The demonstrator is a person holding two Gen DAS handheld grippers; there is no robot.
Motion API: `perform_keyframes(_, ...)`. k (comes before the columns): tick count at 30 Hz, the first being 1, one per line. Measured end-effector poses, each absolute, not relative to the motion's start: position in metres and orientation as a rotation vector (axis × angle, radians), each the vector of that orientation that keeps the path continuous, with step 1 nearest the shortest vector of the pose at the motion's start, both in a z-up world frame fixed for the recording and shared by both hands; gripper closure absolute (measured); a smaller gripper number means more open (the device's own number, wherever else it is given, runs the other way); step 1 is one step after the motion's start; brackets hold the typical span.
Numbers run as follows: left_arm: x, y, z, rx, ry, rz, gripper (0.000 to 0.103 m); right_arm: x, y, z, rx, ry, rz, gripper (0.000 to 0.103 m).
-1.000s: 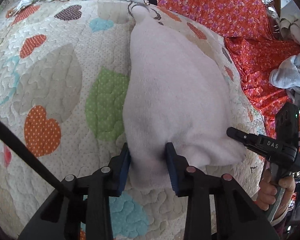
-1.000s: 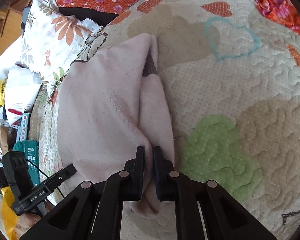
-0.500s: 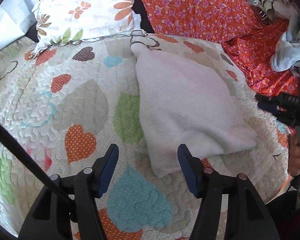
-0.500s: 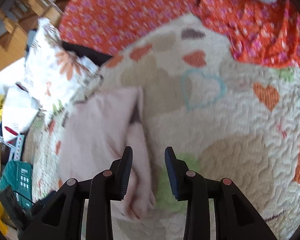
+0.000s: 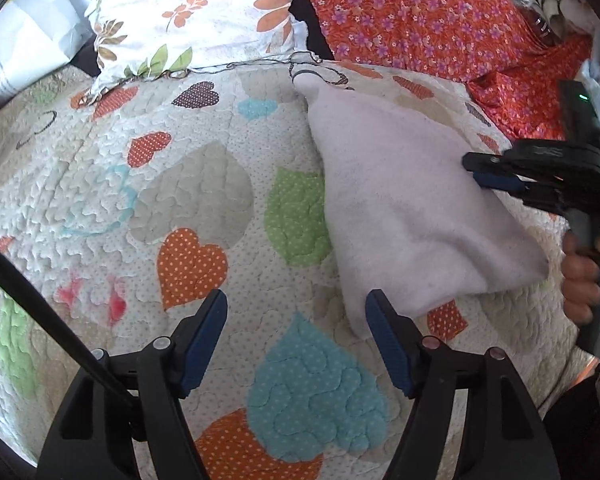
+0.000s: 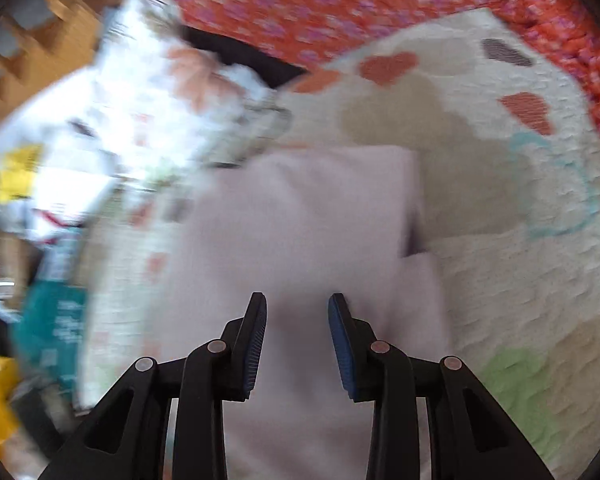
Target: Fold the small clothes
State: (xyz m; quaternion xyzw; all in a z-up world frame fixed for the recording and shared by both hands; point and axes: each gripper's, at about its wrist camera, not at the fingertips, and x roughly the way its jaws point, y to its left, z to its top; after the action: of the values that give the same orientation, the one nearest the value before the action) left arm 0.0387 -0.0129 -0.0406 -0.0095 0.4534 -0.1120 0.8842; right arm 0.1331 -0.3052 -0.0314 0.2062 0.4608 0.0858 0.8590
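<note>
A folded pale pink fleece garment (image 5: 400,200) lies on the heart-patterned quilt (image 5: 188,200). My left gripper (image 5: 296,312) is open and empty, held back from the garment's near corner. My right gripper (image 5: 470,170) shows at the right of the left wrist view, over the garment's right side, jaws slightly apart. In the blurred right wrist view the right gripper (image 6: 297,304) is open above the garment (image 6: 300,220), with nothing between its pads.
A floral pillow (image 5: 188,12) lies at the quilt's far edge. Orange flowered fabric (image 5: 420,20) covers the back right. A teal box (image 6: 56,328) and yellow items (image 6: 16,172) sit beyond the quilt's edge in the right wrist view.
Both grippers let go of the garment and opened. The left drew back from it. The right swung round over the garment's side; its view is now motion-blurred.
</note>
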Motion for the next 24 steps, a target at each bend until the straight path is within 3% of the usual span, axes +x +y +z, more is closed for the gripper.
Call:
perform_keyframes(7, 0.031, -0.013, -0.045, 0.057, 0.954, -0.216, 0.032, 0.128, -0.300, -0.015, 0.312, 0.883, 0.073, 0.068)
perform_keyframes(24, 0.026, -0.016, -0.065, 0.184, 1.005, -0.141, 0.029, 0.121, -0.292, -0.020, 0.251, 0.888, 0.030, 0.059)
